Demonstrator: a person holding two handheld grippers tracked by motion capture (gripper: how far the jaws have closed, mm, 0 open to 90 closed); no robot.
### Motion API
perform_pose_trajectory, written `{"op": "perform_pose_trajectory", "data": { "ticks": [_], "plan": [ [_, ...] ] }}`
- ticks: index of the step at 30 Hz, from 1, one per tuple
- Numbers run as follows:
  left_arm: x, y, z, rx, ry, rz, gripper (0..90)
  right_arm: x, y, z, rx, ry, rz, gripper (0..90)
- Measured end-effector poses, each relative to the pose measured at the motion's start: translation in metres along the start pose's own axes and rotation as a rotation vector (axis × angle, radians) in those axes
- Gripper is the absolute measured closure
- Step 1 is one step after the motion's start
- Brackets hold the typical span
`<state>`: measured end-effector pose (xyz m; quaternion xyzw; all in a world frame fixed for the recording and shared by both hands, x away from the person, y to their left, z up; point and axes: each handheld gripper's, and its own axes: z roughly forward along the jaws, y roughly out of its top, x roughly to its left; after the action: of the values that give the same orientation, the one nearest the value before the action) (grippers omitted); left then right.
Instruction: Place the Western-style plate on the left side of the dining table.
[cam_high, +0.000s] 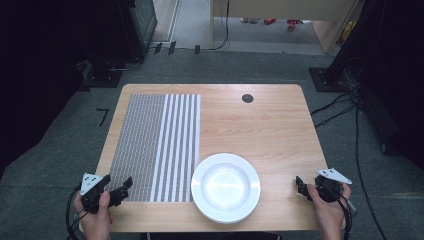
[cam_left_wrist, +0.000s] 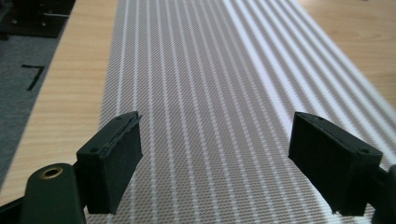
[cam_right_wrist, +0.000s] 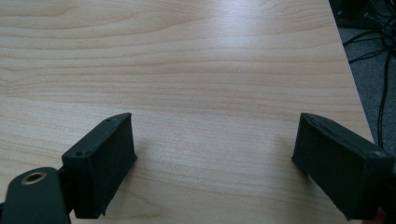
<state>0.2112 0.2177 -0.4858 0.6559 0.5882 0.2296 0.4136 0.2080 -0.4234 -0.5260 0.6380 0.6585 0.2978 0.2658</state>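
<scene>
Two things sit nearest us: white plate (cam_high: 225, 187) lower centre, striped placemat (cam_high: 156, 146) left. Left gripper (cam_high: 121, 189) and right gripper (cam_high: 301, 186) hold nothing, jaws spread. Nudging the plate's rim (it overhangs slightly) could tip it off the table (cam_high: 260, 120).

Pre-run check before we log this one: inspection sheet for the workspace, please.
Surface: wooden table, bare on the right half, with a round dark port near the far edge.
Job's things: striped mat flat on the left half; white plate at the near edge, right beside the mat, empty.
Clutter: nothing seen.
Grippers: left tool open over the mat's near corner; right tool open over bare wood; neither holds anything.
Cables: one trails from each tool; more lie on the floor at right.
Surroundings: grey carpet, dark stands at the sides, a black tape mark on the floor at left.
</scene>
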Motion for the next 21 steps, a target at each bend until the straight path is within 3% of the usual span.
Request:
{"op": "perform_pose_trajectory", "data": {
  "ticks": [12, 21],
  "plan": [
    [-0.032, 0.023, 0.004, -0.04, -0.054, 0.023, 17.2, 0.0, 0.0, 0.0, 0.002, -0.003, 0.002, 11.7],
    [-0.049, 0.029, 0.01, -0.063, -0.08, -0.002, 17.2, 0.0, 0.0, 0.0, 0.001, -0.003, 0.0, 11.7]
  ]
}}
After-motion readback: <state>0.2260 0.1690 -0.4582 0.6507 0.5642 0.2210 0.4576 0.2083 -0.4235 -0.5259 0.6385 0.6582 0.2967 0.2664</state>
